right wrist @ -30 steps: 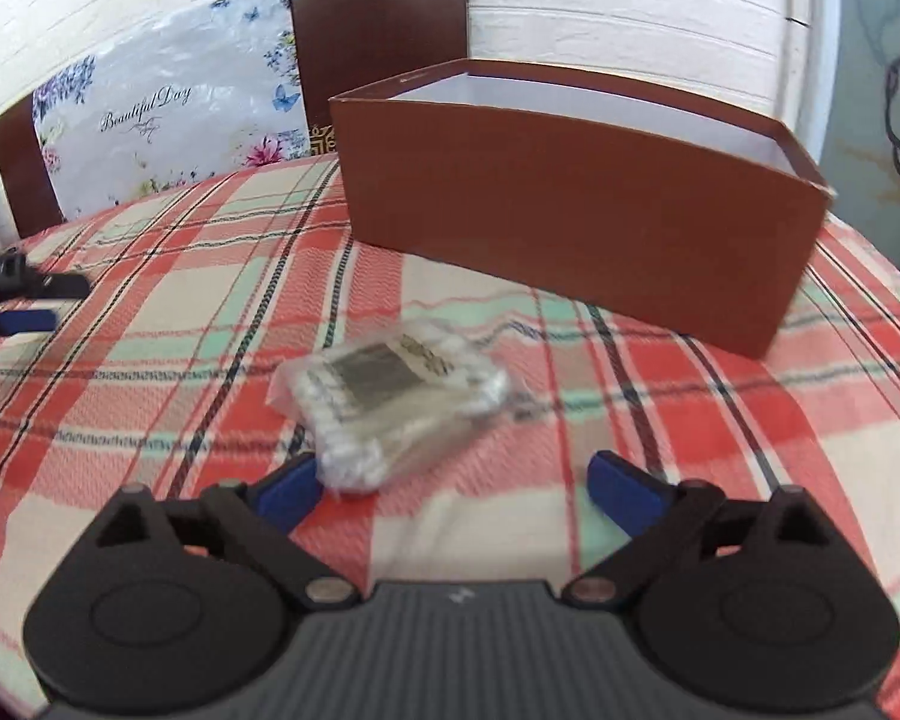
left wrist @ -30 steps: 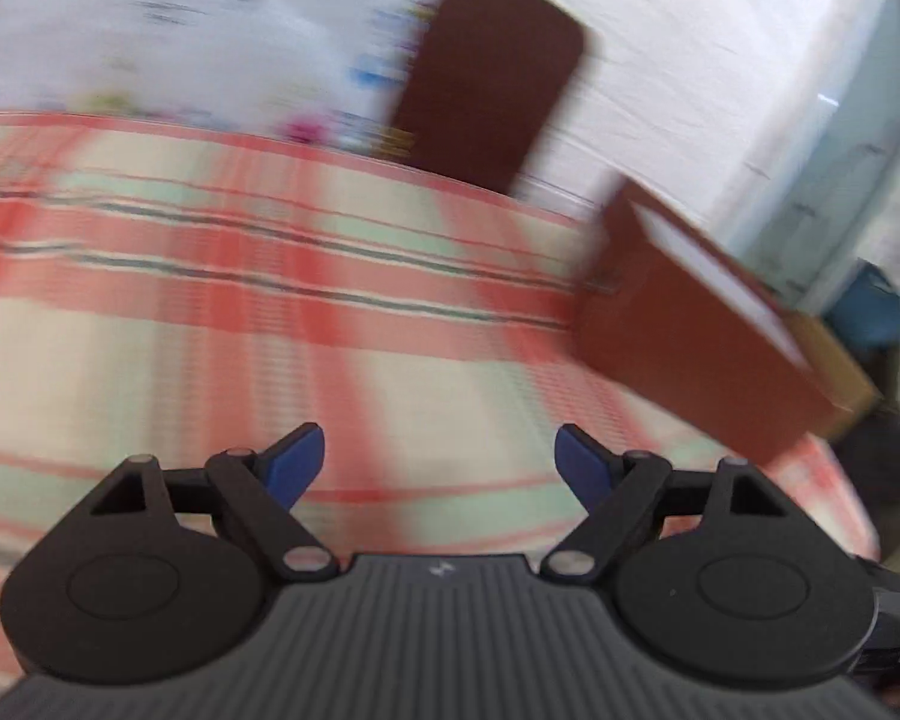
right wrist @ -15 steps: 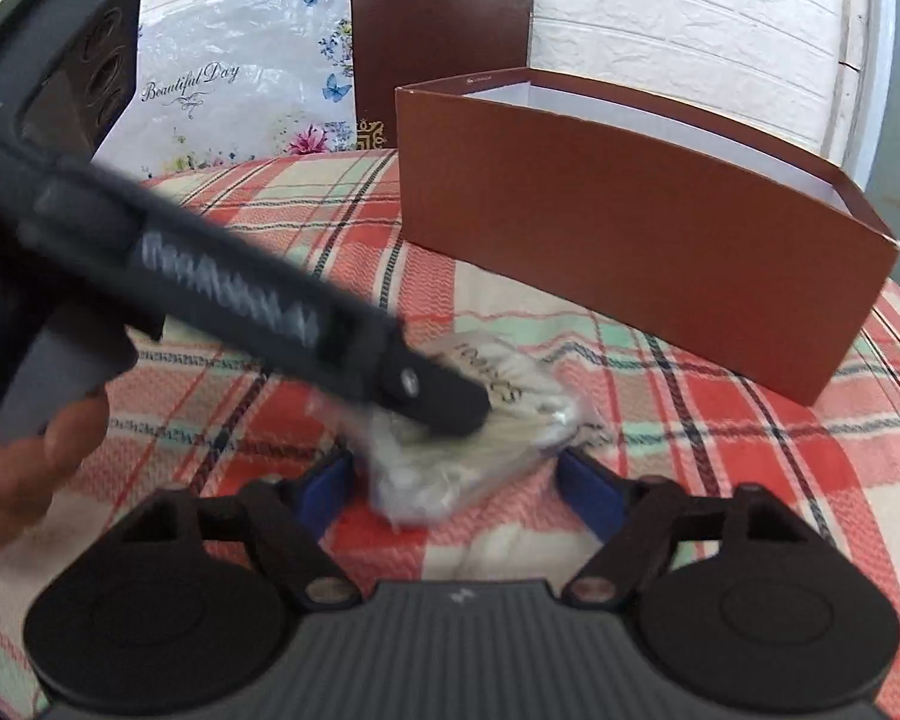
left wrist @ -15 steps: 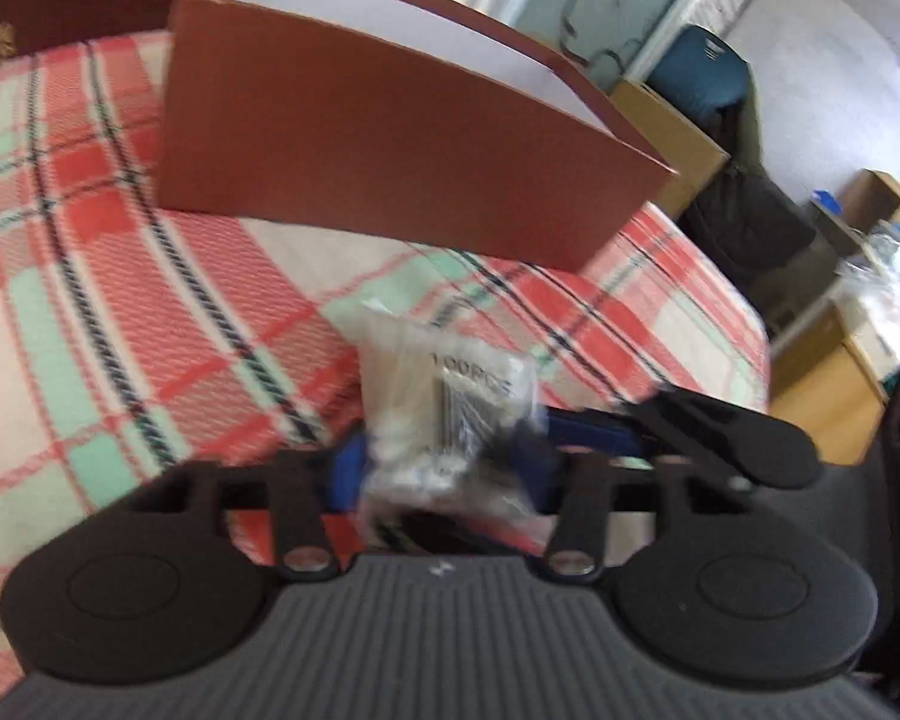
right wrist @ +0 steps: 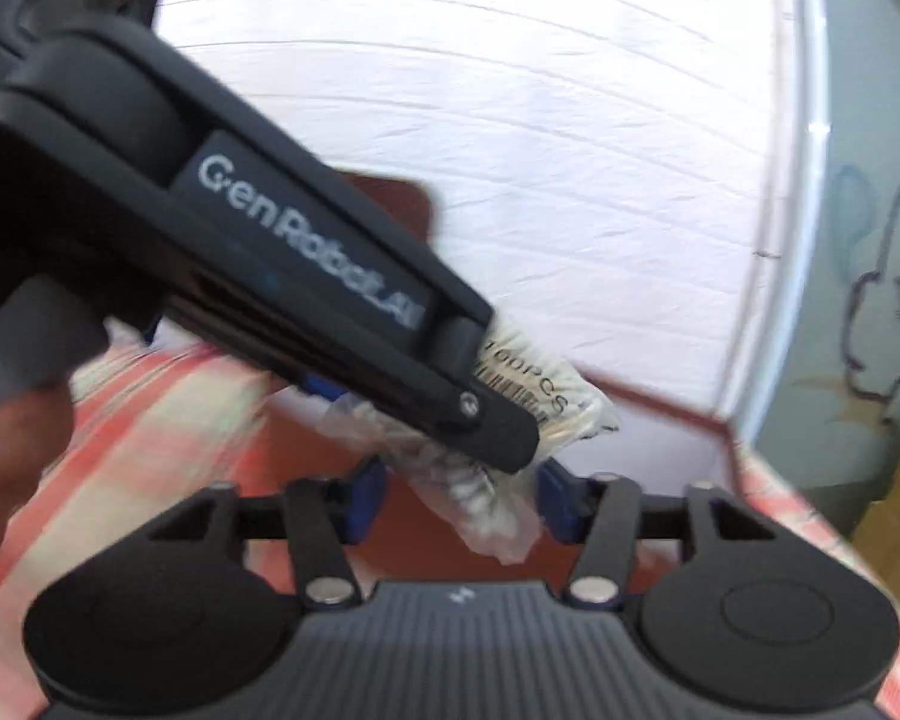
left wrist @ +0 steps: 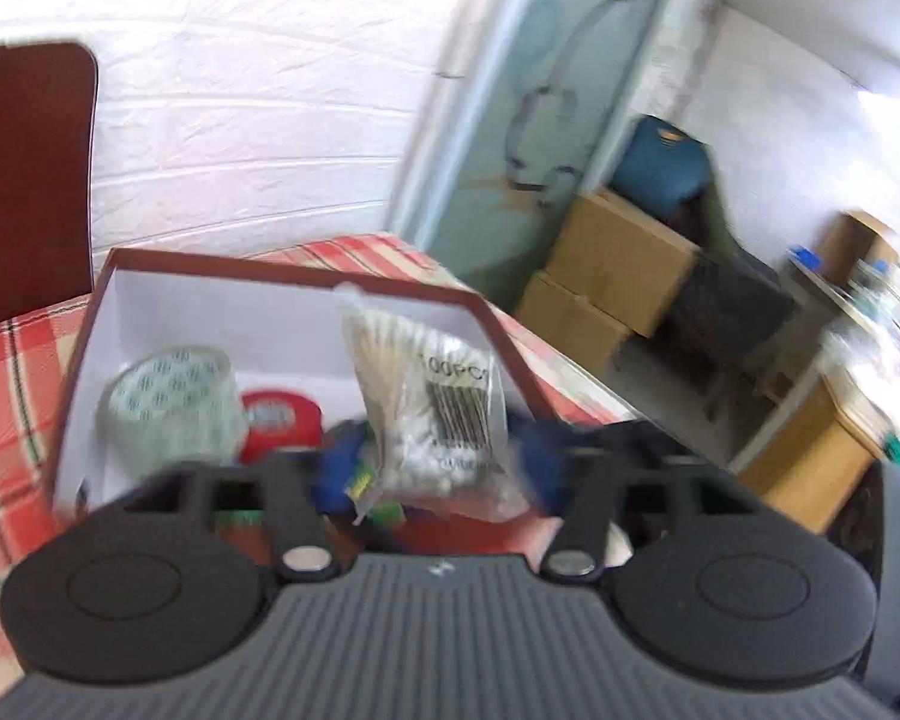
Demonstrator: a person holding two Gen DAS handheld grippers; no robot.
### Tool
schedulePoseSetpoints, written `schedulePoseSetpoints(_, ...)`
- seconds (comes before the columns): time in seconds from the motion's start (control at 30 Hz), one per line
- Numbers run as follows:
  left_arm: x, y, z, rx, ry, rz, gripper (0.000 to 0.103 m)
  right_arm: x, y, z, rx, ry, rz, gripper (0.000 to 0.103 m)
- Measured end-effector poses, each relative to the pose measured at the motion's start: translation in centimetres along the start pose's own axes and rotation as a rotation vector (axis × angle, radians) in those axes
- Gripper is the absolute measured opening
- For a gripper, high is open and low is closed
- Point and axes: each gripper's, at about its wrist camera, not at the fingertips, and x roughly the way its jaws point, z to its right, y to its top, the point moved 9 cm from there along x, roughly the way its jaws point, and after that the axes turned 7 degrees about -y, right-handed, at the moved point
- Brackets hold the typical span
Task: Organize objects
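Observation:
My left gripper (left wrist: 432, 474) is shut on a clear bag of cotton swabs (left wrist: 432, 402) and holds it over the open brown box (left wrist: 90, 324). In the right wrist view the same bag (right wrist: 534, 396) hangs between my right gripper's (right wrist: 459, 510) blue pads, and the left gripper's black body (right wrist: 306, 294) crosses in front. My right gripper's jaws stand on either side of the bag's lower end; the blur hides whether they touch it. The box (right wrist: 660, 414) lies just behind.
Inside the box lie a clear tape roll (left wrist: 168, 402), a red tape roll (left wrist: 279, 414) and small coloured items. The checked tablecloth (left wrist: 6, 378) surrounds the box. A brown chair back (left wrist: 24, 168) stands at the left, cardboard boxes (left wrist: 618, 252) at the right.
My left gripper swung across to the bag, closed on it and lifted it from the tablecloth to above the box. My right gripper rose alongside and its jaws narrowed.

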Motion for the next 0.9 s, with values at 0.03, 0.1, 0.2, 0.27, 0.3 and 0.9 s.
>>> schedulePoseSetpoints(0.03, 1.2, 0.2, -1.2, -0.019, 0.056, 0.001, 0.073, 2.1, 0.4, 1.0, 0.002, -0.041, -0.002, 0.095)
schedulePoseSetpoints(0.1, 2.6, -0.3, -2.8, -0.066, 0.135, -0.026, 0.066, 6.3, -0.4, 3.0, -0.026, -0.168, -0.086, 0.086)
schedulePoseSetpoints(0.2, 1.0, -1.6, -2.6, -0.025, 0.103, 0.021, 0.067, 6.0, -1.6, 5.0, 0.144, -0.141, -0.125, 0.090)
schedulePoseSetpoints(0.27, -0.9, -2.3, -2.1, 0.046, 0.140, 0.057, 0.067, 3.3, -2.2, 5.3, 0.160, -0.147, -0.051, 0.092)
schedulePoseSetpoints(0.3, -1.8, -2.6, -1.6, 0.061, 0.118, 0.076, 0.067, 1.7, -2.6, 5.2, 0.161, -0.153, -0.008, 0.092)
schedulePoseSetpoints(0.9, -12.9, -12.6, -14.3, -0.098, 0.496, 0.051, 0.074, -0.6, -7.7, -4.7, 0.257, 0.110, -0.277, 0.103)
